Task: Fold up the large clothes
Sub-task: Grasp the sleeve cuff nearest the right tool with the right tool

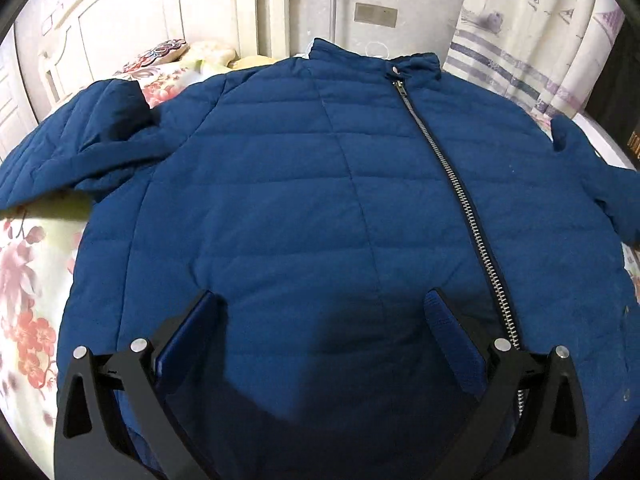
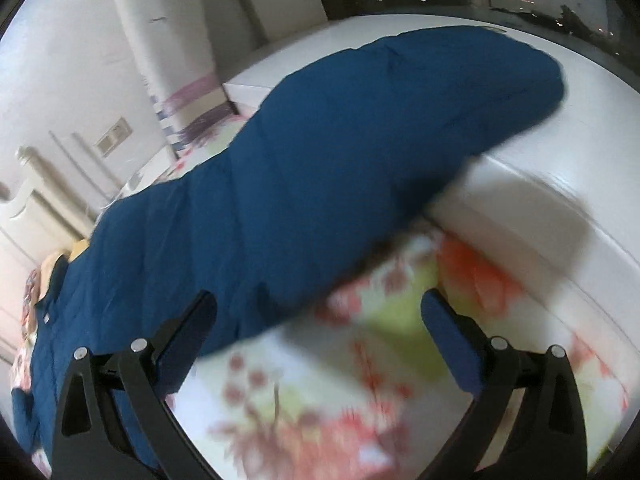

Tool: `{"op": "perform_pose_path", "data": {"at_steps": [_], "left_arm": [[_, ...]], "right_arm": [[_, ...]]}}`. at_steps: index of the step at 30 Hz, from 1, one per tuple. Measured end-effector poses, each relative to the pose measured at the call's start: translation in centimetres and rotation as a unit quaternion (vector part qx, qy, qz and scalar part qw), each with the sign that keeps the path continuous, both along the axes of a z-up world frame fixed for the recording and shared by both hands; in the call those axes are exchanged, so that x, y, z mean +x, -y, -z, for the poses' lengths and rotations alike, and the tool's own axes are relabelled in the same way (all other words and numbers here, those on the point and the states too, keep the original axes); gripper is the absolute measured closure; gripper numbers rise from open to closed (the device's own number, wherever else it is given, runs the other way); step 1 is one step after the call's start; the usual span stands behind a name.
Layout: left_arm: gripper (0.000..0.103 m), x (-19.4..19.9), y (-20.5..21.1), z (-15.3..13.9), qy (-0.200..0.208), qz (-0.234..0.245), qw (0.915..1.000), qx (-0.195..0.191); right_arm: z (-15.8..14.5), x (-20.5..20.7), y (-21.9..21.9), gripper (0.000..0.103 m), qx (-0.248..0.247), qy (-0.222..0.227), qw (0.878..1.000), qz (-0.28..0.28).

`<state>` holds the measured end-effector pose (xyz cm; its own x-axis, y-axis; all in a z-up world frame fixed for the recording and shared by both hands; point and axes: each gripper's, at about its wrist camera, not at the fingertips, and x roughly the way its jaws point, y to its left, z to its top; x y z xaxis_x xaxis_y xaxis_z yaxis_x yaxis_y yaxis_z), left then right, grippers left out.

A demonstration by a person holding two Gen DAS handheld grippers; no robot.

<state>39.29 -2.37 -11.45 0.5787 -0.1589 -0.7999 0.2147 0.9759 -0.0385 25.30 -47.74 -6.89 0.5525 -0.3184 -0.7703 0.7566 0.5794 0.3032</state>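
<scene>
Your left gripper [image 1: 320,316] hangs over the near part of a blue quilted jacket [image 1: 280,200], its fingers spread wide apart with nothing between them. The jacket lies front-up and spread flat on a bed with a floral sheet [image 1: 28,280], collar at the far end. Its metal zipper [image 1: 452,168] is closed and runs from the collar down toward the near right, passing just beside your left gripper's right finger. On the left, one sleeve [image 1: 80,148] is bunched and folded back on itself near the shoulder. Beyond the collar you can see a white headboard [image 1: 132,20] to the far left and a patterned curtain [image 1: 532,40] to the far right.

Your right gripper [image 2: 320,312] is also spread wide, holding nothing. In its blurred view, the jacket's other sleeve [image 2: 400,120] stretches away to the far right, its end resting over a white ledge [image 2: 540,208] beside the bed. The left finger sits over the jacket's edge, while the right finger is over the bare floral sheet [image 2: 320,400].
</scene>
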Motion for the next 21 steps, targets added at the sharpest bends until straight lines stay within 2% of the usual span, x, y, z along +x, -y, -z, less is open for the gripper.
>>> {"op": "perform_pose_path", "data": {"at_steps": [3, 5, 6, 7, 8, 9, 10, 12, 14, 16, 17, 19, 21], "left_arm": [[0.004, -0.1, 0.4, 0.1, 0.001, 0.001, 1.0, 0.007], [0.004, -0.1, 0.5, 0.2, 0.0, 0.001, 0.9999, 0.01], [0.004, -0.2, 0.5, 0.2, 0.0, 0.001, 1.0, 0.01], [0.004, -0.1, 0.5, 0.2, 0.0, 0.001, 0.9999, 0.01], [0.004, -0.1, 0.5, 0.2, 0.0, 0.001, 0.9999, 0.011], [0.004, -0.1, 0.5, 0.1, -0.001, 0.001, 1.0, 0.01], [0.004, -0.1, 0.5, 0.1, 0.0, 0.001, 1.0, 0.01], [0.004, -0.2, 0.5, 0.1, 0.0, 0.001, 1.0, 0.01], [0.004, -0.2, 0.5, 0.1, 0.0, 0.001, 1.0, 0.009], [0.004, -0.2, 0.5, 0.2, 0.0, 0.001, 1.0, 0.009], [0.004, -0.2, 0.5, 0.2, 0.0, 0.001, 1.0, 0.009], [0.004, -0.2, 0.5, 0.1, 0.0, 0.001, 1.0, 0.006], [0.004, -0.2, 0.3, 0.1, 0.0, 0.001, 1.0, -0.004]], "right_arm": [[1.0, 1.3, 2.0, 0.002, 0.007, -0.003, 1.0, 0.03], [1.2, 1.9, 2.9, 0.005, -0.001, -0.002, 0.999, 0.047], [1.1, 2.2, 3.0, 0.017, -0.009, -0.001, 0.999, 0.05], [0.8, 2.4, 2.9, 0.04, -0.02, 0.0, 0.999, 0.051], [0.2, 2.7, 2.7, 0.054, -0.036, 0.009, 0.998, 0.048], [-0.3, 2.8, 2.3, 0.075, -0.047, 0.015, 0.998, 0.044], [-1.2, 3.0, 1.7, 0.085, -0.065, 0.02, 0.997, 0.04], [-4.1, 3.5, -0.9, 0.088, -0.124, 0.04, 0.991, 0.014], [-7.3, 4.2, -4.7, 0.089, -0.182, 0.065, 0.981, -0.029], [-10.3, 5.4, -10.2, 0.09, -0.235, 0.09, 0.963, -0.097], [-11.6, 6.2, -14.1, 0.09, -0.267, 0.1, 0.947, -0.148], [-12.4, 7.5, -20.0, 0.09, -0.307, 0.099, 0.919, -0.227], [-11.6, 9.4, -26.2, 0.09, -0.331, 0.077, 0.885, -0.319]]}}
